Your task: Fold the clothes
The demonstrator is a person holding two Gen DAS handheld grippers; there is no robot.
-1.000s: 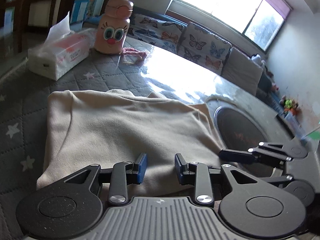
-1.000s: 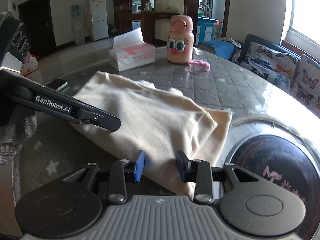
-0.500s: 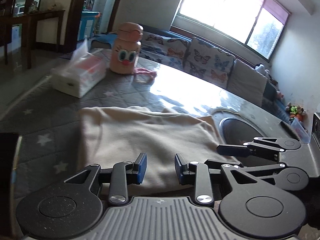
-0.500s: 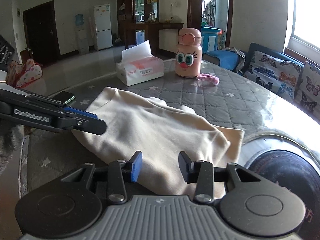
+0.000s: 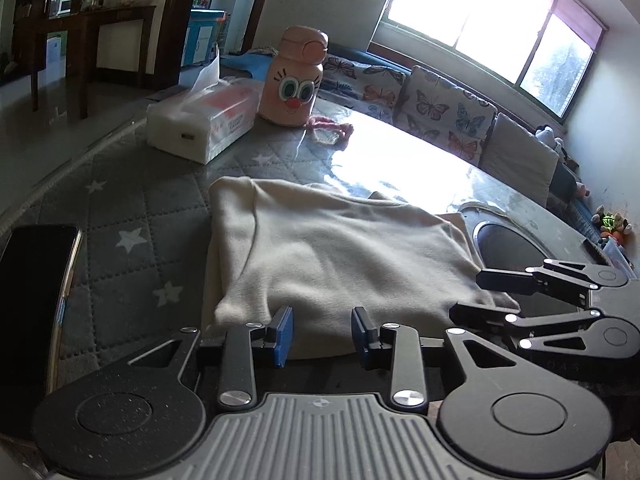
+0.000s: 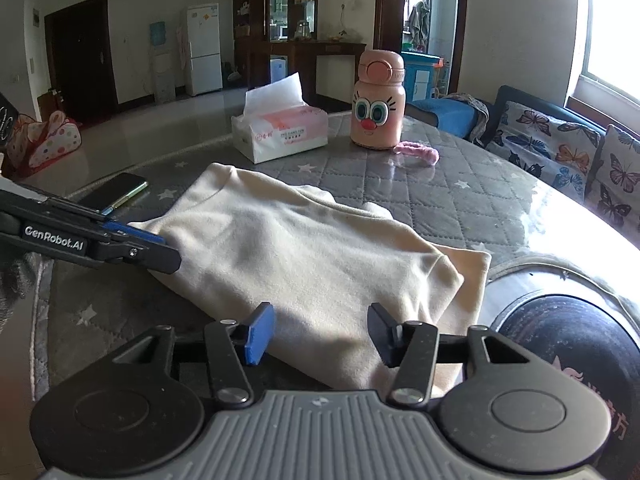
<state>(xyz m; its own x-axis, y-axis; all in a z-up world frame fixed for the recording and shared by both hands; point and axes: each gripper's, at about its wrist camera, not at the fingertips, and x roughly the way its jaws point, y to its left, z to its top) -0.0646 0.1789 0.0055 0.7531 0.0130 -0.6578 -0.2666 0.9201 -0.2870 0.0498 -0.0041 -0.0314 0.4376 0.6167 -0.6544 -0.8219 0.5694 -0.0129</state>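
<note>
A cream garment (image 5: 340, 256) (image 6: 304, 256) lies folded in a rough rectangle on the grey star-quilted table cover (image 5: 132, 216). My left gripper (image 5: 322, 336) hovers at the garment's near edge, open, with nothing between its blue pads. In the right wrist view the left gripper (image 6: 160, 248) reaches in from the left beside the garment's left edge. My right gripper (image 6: 320, 334) stands open wide over the near right part of the garment, empty. The left wrist view shows the right gripper (image 5: 466, 296) at the garment's right corner.
A tissue box (image 5: 204, 124) (image 6: 280, 132) and a pink cartoon-face bottle (image 5: 296, 80) (image 6: 378, 100) stand at the far side, with a pink cord (image 6: 416, 150) beside the bottle. A dark phone (image 5: 32, 292) (image 6: 114, 192) lies left. A round dark cooktop (image 5: 516, 252) (image 6: 560, 332) is set in the table right.
Both grippers have drawn back from the garment toward the near table edge. The right gripper's jaws have spread wider. The phone has come into the left wrist view.
</note>
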